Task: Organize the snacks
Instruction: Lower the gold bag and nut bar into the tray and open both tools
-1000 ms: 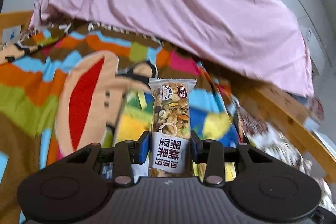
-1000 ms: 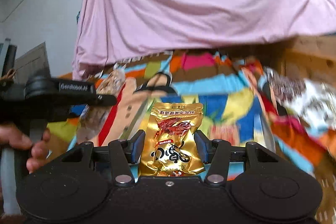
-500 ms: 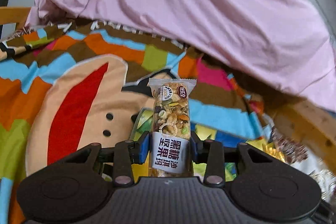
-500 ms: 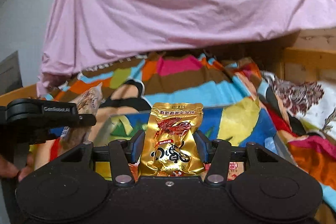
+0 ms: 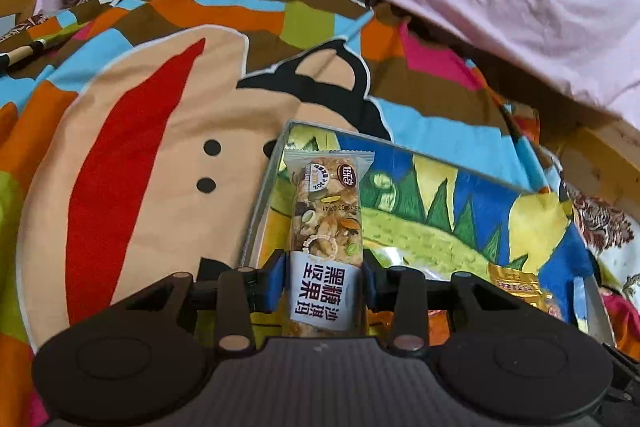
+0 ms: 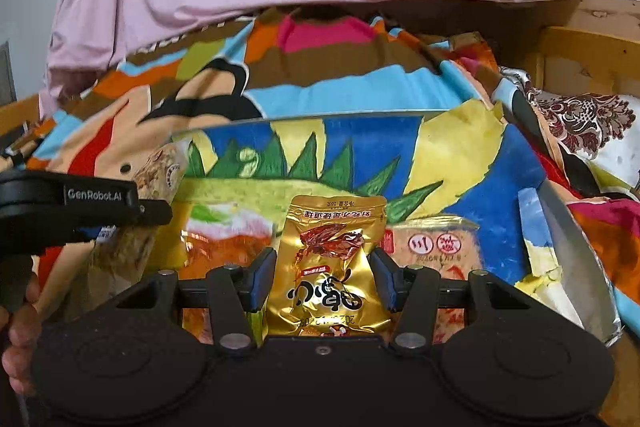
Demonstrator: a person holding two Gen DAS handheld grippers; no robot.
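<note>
Left gripper [image 5: 324, 281] around half-hidden nut bar [image 5: 326, 223]

Two handheld grippers, both black plastic. Left gripper [image 5: 323, 281]: ribbed dark-grey top plate at the bottom edge, two round discs at either side, two linkage arms with silver rivets, blue pads on the fingers [image 5: 275, 279]. Right gripper [image 6: 322, 281]: smooth matte black housing, one small screw at the centre, same round discs, same riveted arms, blue pads. Seen sideways from the right camera, white "GenRobot.AI" lettering along the left gripper's black side. Bare hand [image 6: 20, 343] below it, no sleeve visible.
</note>
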